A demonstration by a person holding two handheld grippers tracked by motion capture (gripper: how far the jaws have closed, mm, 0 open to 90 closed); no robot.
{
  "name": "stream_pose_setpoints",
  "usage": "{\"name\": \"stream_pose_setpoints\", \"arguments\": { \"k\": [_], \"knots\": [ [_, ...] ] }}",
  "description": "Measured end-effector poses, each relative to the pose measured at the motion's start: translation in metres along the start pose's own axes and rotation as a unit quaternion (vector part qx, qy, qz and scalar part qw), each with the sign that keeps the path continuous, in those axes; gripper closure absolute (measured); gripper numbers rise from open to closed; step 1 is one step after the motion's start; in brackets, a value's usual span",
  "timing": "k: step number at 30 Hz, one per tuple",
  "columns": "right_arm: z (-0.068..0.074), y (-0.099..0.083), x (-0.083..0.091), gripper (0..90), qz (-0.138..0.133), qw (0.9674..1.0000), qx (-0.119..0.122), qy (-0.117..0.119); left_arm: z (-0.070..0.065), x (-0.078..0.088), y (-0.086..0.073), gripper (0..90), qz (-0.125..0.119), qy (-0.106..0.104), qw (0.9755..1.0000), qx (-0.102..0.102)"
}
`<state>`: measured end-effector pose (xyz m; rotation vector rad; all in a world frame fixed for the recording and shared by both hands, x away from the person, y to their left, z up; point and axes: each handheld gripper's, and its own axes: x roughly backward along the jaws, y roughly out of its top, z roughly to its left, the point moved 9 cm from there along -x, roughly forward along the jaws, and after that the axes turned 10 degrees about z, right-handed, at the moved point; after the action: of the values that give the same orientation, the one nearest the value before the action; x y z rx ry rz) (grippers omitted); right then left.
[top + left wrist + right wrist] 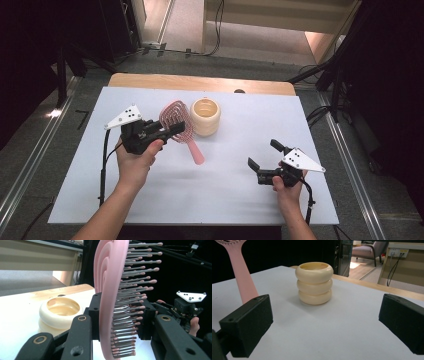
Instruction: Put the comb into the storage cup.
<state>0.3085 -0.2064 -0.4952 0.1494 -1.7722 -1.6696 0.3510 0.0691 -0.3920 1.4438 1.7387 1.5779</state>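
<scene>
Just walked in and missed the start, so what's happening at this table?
A person works at a white table with a gripper in each hand. The left gripper is clamped on the head of a pink plastic hairbrush, holding it lifted, its handle slanting down toward the table. Beside it stands a cream ribbed cup, upright and apparently empty. The right gripper has its jaws open with nothing between them, pointing toward the cup.
</scene>
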Motion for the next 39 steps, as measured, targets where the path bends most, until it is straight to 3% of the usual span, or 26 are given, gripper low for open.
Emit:
{"name": "stream_pose_setpoints", "arguments": {
  "k": [20,39],
  "knots": [
    [-0.022,-0.015,0.010,0.0,-0.006,0.9998,-0.013,-0.012,0.011,0.001,0.013,65.3,-0.007,0.009,0.9999,0.001],
    [-0.023,-0.022,0.014,0.0,-0.004,0.9998,-0.017,-0.006,0.020,-0.003,0.030,65.4,-0.018,0.012,0.9998,0.002]
  ]
}}
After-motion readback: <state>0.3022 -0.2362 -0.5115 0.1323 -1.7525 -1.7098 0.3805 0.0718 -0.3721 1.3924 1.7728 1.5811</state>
